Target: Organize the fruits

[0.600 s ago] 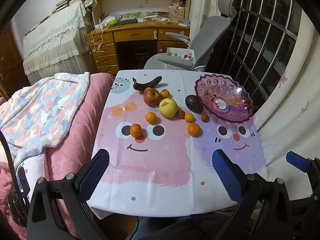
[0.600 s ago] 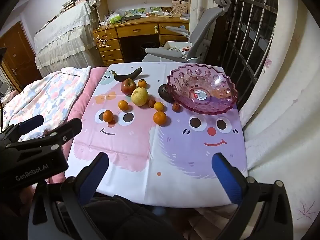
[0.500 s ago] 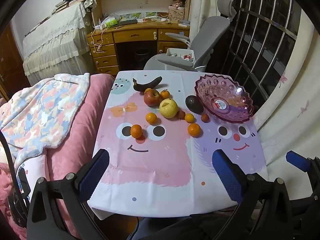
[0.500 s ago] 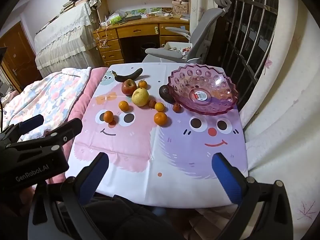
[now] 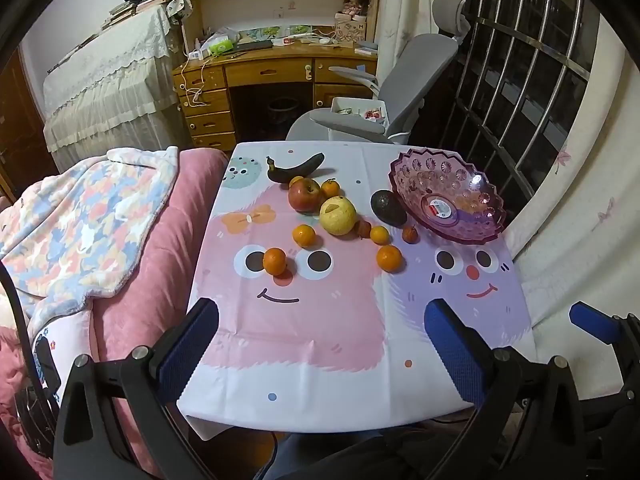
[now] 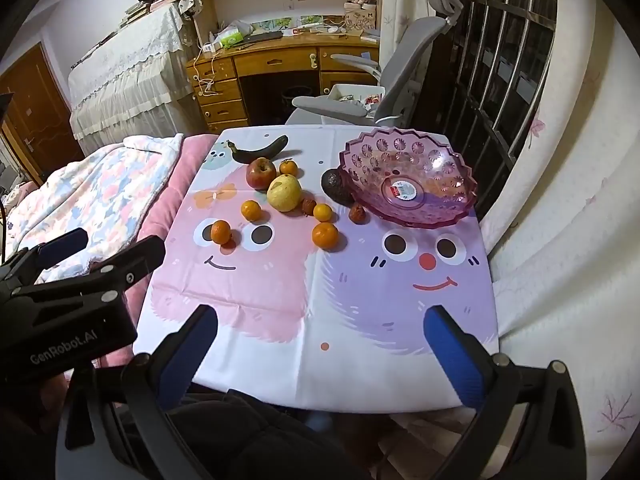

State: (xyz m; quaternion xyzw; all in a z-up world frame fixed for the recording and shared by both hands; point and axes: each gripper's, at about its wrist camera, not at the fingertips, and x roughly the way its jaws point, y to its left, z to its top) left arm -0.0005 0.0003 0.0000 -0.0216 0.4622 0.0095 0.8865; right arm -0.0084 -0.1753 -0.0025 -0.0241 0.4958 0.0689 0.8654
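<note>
Fruit lies loose on a small table with a cartoon cloth point(image 5: 320, 320): a dark banana point(image 5: 296, 168), a red apple point(image 5: 305, 195), a yellow pear point(image 5: 338, 215), a dark avocado point(image 5: 387, 207), several small oranges such as one point(image 5: 275, 261) on the pink face and another point(image 5: 389, 258), plus small brownish fruits. A purple plastic bowl point(image 5: 488, 224) stands at the table's far right with no fruit in it. My left gripper point(image 5: 320, 336) hangs open over the near edge. My right gripper point(image 6: 320, 336) is open too, nothing between its fingers.
A pink bed with a patterned blanket point(image 5: 80, 224) flanks the table on the left. Behind stand a grey office chair point(image 5: 400, 92) and a wooden desk point(image 5: 272, 76). A barred window point(image 5: 520, 60) and a white curtain point(image 5: 580, 200) close the right side.
</note>
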